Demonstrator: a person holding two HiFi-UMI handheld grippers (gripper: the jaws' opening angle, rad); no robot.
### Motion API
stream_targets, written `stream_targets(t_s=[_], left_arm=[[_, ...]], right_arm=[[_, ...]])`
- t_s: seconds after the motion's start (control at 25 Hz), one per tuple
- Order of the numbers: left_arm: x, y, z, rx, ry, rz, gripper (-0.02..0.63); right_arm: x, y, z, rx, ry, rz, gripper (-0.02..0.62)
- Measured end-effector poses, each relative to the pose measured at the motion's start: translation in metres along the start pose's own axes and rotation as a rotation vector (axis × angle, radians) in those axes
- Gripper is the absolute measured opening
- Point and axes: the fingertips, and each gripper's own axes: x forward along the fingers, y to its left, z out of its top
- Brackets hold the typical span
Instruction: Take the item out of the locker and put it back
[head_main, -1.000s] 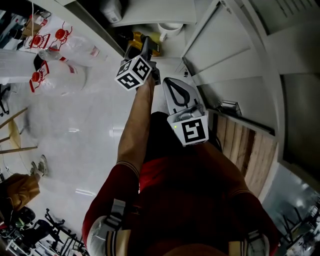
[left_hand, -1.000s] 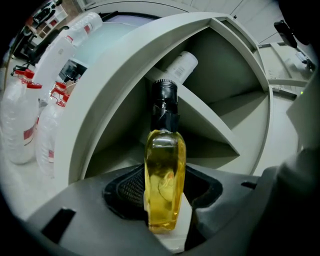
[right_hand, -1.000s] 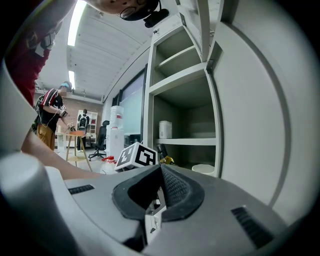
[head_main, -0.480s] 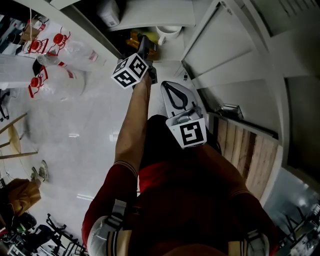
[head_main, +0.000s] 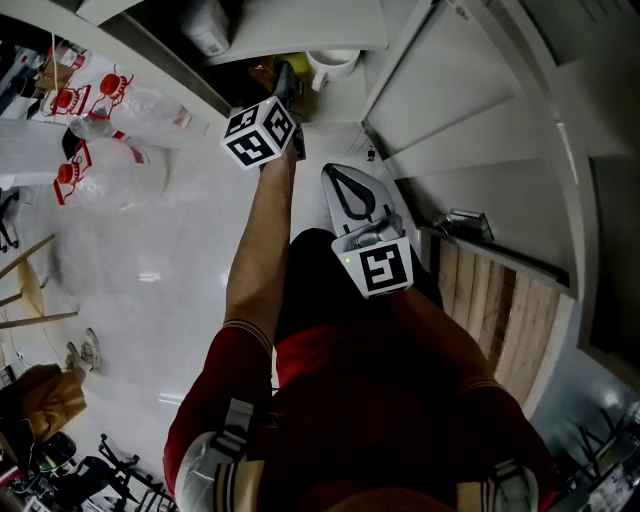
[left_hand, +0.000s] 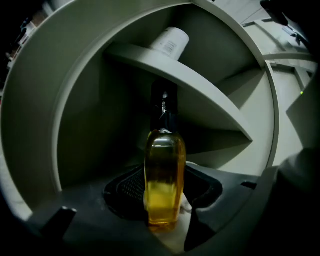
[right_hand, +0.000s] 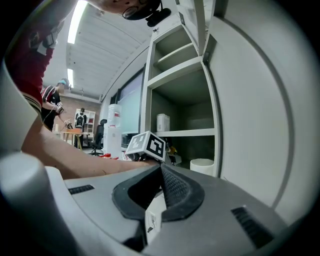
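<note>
Holding noted: the bottle (left_hand: 162, 185) of yellow liquid, with a dark neck and cap, stands upright between the jaws of the left gripper (head_main: 284, 85). In the left gripper view the black pads (left_hand: 122, 187) sit at 9 and 3 o'clock of its lower body and clamp it, jaws spread fairly wide to take its width. The bottle's base rests down in the throat of the gripper and its cap points to 12 o'clock.

Bottle position: at the mouth of the locker's lower bay, just under the shelf (left_hand: 200, 85), which crosses behind its neck. A white cylindrical container (left_hand: 170, 40) lies on that shelf at 12 o'clock of the cap. In the head view a bit of yellow shows just beyond the gripper tip, at the locker opening.

The marker cube (head_main: 262, 135) sits at 6 o'clock of the jaws, and a bare forearm (head_main: 262, 240) runs back from it to a red sleeve.

The right gripper (head_main: 345, 178) sits at 4 o'clock of the left one, well apart from the bottle. Its pads are pressed together with nothing between them.

A white tub (head_main: 335, 62) stands in the locker at 1 o'clock of the left gripper. Clear bags with red print (head_main: 110, 130) lie on the floor at 9 o'clock.
</note>
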Motion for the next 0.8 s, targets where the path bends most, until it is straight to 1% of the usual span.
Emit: stream_targets(t_s=[0.12, 0.4, 0.6, 0.8], left_arm=[[0.003, -0.003, 0.000, 0.074, 0.005, -0.001, 0.204], [0.007, -0.009, -0.001, 0.164, 0.010, -0.017, 0.206], [0.011, -0.019, -0.001, 0.223, 0.009, -0.047, 0.206], [0.015, -0.031, -0.006, 0.329, 0.009, -0.078, 0.206]], right_arm=[[0.000, -0.002, -0.004, 0.000, 0.002, -0.006, -0.003], [0.001, 0.001, -0.007, 0.000, 0.010, -0.001, -0.003], [0.001, -0.002, -0.004, 0.003, 0.013, -0.013, -0.003], [0.007, -0.011, -0.002, 0.006, 0.005, -0.036, -0.003]])
